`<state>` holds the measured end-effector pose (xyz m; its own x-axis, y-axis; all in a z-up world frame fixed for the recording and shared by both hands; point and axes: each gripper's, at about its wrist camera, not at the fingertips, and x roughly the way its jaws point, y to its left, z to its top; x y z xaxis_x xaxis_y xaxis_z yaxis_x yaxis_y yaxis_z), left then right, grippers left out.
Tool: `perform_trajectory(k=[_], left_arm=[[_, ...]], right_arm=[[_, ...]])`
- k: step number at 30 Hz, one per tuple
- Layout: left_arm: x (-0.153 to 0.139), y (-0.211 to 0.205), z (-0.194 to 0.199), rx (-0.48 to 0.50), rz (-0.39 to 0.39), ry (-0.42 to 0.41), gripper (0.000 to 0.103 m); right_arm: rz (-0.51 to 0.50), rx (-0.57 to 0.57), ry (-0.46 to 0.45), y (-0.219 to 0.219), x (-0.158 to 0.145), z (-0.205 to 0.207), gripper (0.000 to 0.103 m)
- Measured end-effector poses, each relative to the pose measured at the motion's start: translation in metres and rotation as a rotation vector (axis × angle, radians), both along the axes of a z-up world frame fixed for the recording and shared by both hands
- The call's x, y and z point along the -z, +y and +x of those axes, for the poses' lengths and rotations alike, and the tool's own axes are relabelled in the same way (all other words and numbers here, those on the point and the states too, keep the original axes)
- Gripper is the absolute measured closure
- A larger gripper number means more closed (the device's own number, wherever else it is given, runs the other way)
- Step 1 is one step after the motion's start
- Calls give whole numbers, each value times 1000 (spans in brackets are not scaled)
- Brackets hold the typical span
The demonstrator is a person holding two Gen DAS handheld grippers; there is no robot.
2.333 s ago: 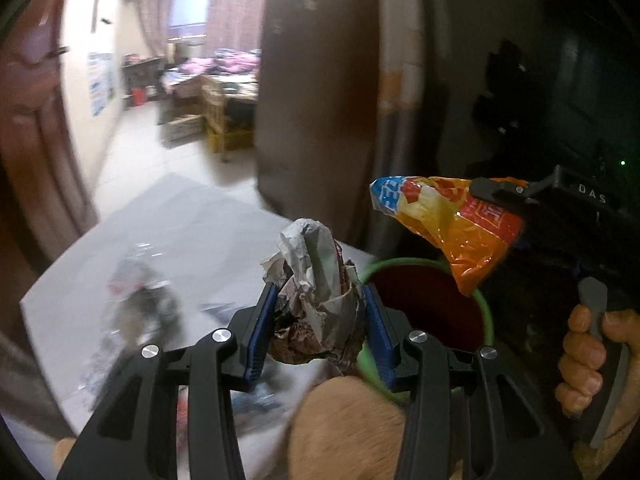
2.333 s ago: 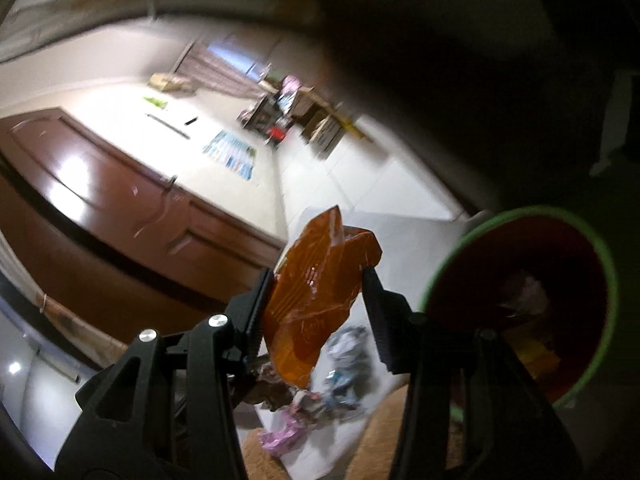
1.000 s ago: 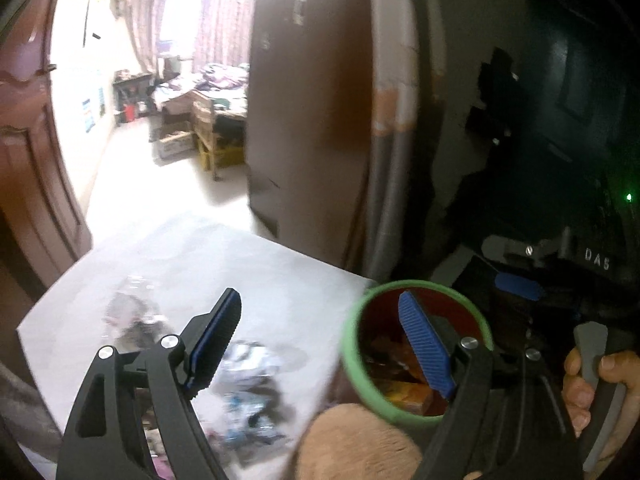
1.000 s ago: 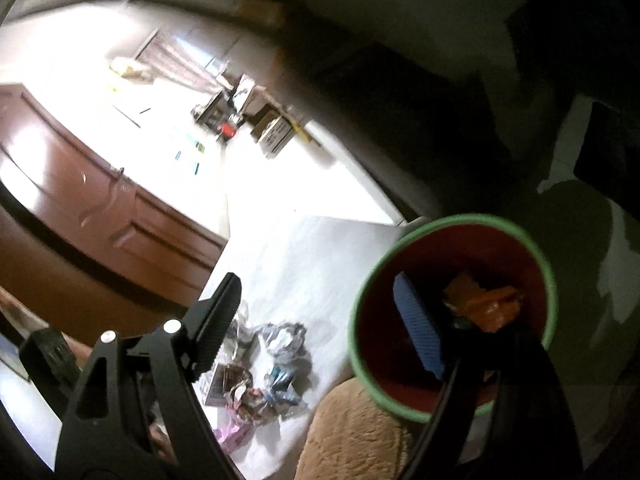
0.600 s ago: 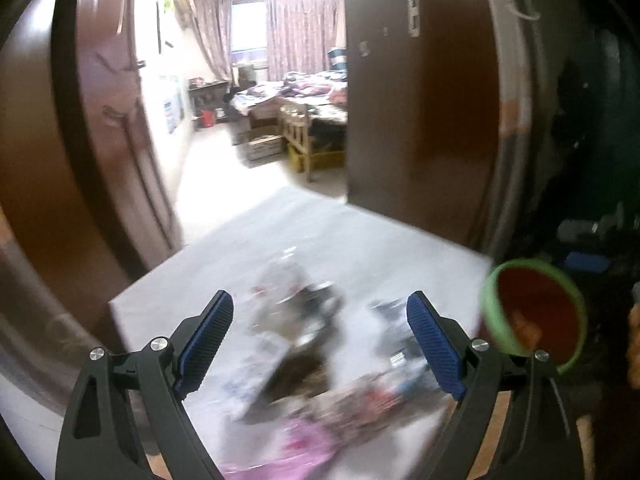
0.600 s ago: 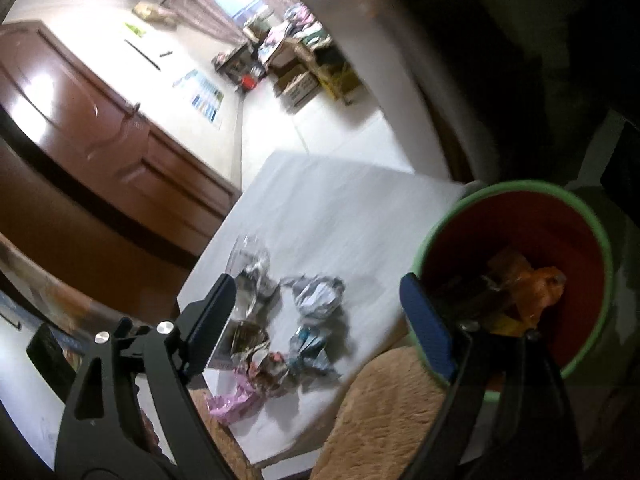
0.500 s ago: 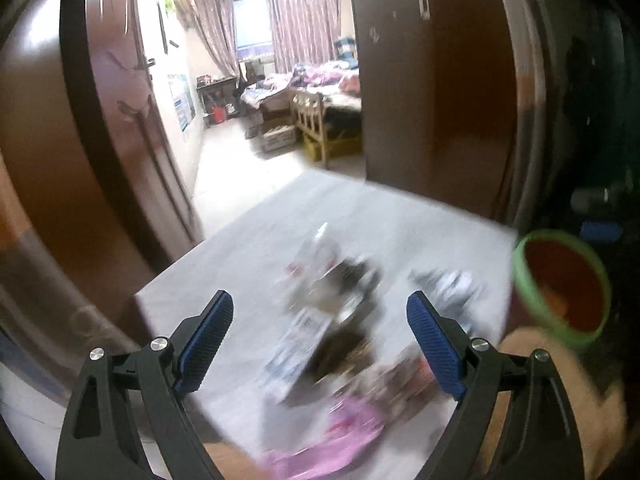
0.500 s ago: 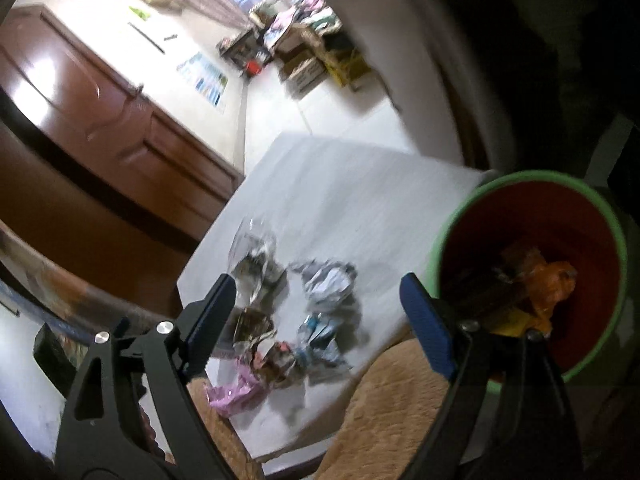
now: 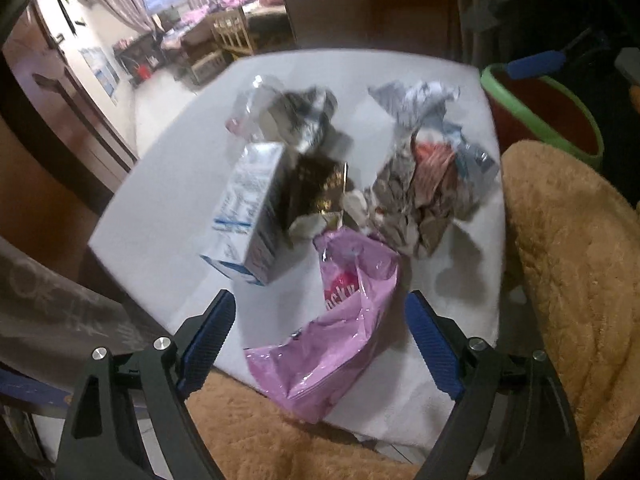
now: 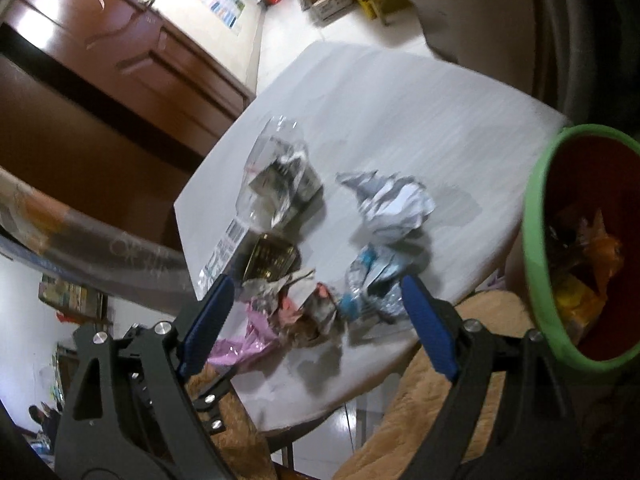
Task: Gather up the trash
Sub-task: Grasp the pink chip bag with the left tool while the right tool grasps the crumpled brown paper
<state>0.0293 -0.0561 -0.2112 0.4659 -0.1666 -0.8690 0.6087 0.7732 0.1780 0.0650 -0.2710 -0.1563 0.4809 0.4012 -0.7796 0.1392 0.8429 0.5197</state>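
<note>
pink wrapper [image 9: 340, 336] lies at the near edge of the white surface [image 9: 168, 208], between the wide-apart jaws of the left gripper [image 9: 320, 340], untouched. right gripper [image 10: 316, 320] jaws just opened wider, empty, above crumpled trash [image 10: 316, 312]. green-rimmed bin [image 10: 536, 240] stands beside the surface.

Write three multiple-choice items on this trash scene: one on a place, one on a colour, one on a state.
1. The pink wrapper lies:
A. in the bin
B. on the white table's near edge
C. on the floor

2. The bin's rim is:
A. green
B. blue
C. black

3. The left hand-held gripper is:
A. shut on the carton
B. shut on the wrapper
C. open, holding nothing

Key: 1 B, it rests on the table just ahead of the fingers; 2 A, a green band rings the red inside; 3 C, both pads stand clear of the wrapper.
</note>
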Motion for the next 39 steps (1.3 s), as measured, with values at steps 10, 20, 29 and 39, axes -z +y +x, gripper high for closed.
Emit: perform_trajectory(k=[10,20,29,39], left_arm=[[22,2,7,-21,10,56,54],[19,3,6,-32,-7,43,96],[-4,25,8,-144,-91,-16,103],[8,27,15,-154,-89,53,46]], right_arm=[[-7,-80,61,33,21,7,19],[-23,-143,95,59,39,15,19],[-62,-169,105,72,50,30,19],[-83,-186,139,79,68,34,19]])
